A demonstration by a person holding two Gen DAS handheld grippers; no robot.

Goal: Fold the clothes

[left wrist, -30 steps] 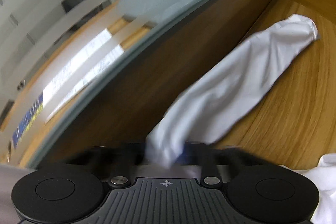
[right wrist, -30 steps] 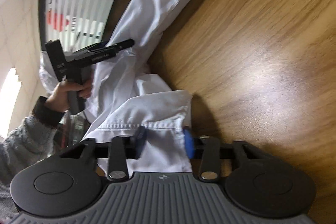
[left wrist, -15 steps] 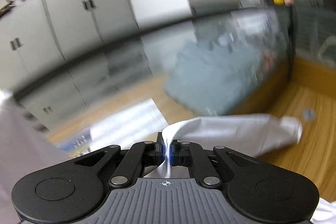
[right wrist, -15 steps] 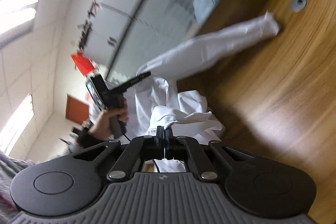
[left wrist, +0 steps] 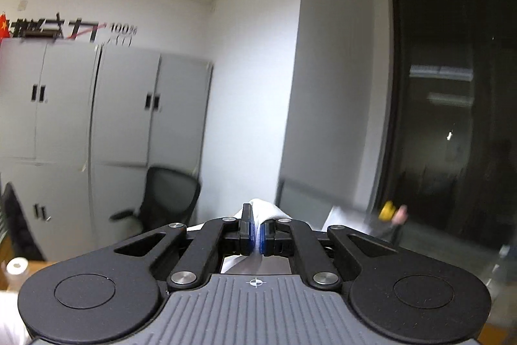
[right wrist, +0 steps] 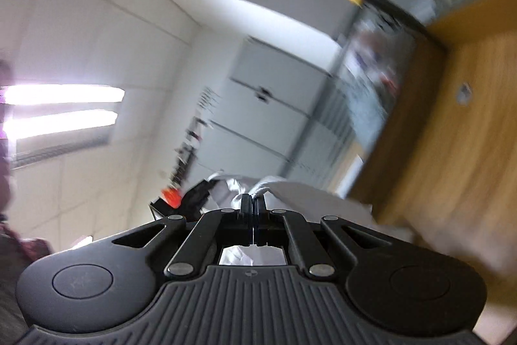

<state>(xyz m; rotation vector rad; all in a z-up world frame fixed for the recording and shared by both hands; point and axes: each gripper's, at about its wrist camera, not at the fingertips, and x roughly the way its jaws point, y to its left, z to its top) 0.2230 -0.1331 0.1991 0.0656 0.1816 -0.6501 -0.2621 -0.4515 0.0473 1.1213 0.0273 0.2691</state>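
Observation:
My left gripper [left wrist: 257,227] is shut on a fold of the white shirt [left wrist: 269,210] and is raised, facing the room. Only a small bunch of cloth shows past its pads. My right gripper [right wrist: 253,204] is shut on another part of the white shirt [right wrist: 300,193], which hangs down to the right toward the wooden table [right wrist: 458,125]. Most of the shirt is hidden below both grippers. The other gripper [right wrist: 194,199] shows dark and blurred just left of the right one.
Grey cabinets [left wrist: 97,118] and a black office chair [left wrist: 164,196] stand ahead in the left wrist view. A dark glass door [left wrist: 452,118] is at the right. A glass partition [right wrist: 371,80] borders the table. A small round fitting [right wrist: 464,91] is set in the tabletop.
Both grippers closed on the shirt and lifted it up off the table. Both views swung from the tabletop up toward the room and ceiling.

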